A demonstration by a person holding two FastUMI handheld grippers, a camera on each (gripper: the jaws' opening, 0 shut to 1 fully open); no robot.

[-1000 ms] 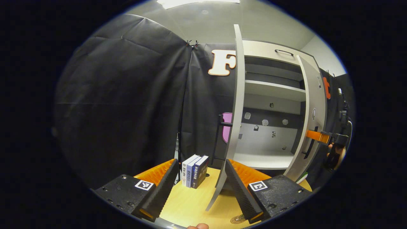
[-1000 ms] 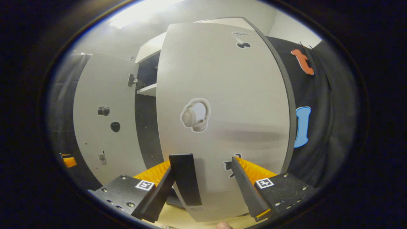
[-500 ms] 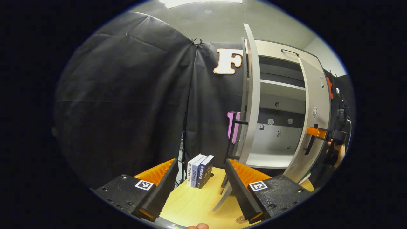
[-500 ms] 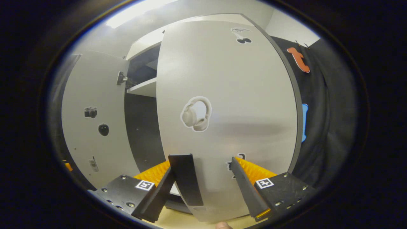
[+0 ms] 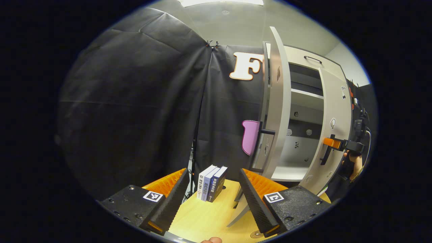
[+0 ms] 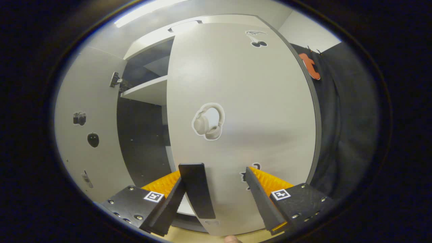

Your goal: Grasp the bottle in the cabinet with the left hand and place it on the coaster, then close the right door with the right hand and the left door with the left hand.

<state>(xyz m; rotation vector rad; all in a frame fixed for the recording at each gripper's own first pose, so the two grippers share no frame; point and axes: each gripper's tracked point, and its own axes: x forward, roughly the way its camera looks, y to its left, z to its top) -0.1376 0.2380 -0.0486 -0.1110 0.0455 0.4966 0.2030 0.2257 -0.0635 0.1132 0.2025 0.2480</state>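
Black cloth booth, wooden desk (image 5: 206, 216) below. Left hand-held gripper (image 5: 211, 195) is hanging released over the desk, books (image 5: 212, 183) ahead, left door (image 5: 278, 114) ahead-right, ajar. Right hand-held gripper (image 6: 221, 194) is sitting spread at the right door (image 6: 243, 128), its handle (image 6: 196, 189) just inside the left finger. Can't tell where the bottle is; coaster (image 5: 255, 233) beneath the left gripper's right finger.

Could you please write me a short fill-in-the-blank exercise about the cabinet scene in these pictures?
1. The sticker in the middle of the right door pictures a pair of ____.
2. The books stand upright on the ____ table.
3. The number of books in that row is ____.
4. The right gripper has its fingers on either side of the door's black ____.

Missing words: headphones; wooden; three; handle
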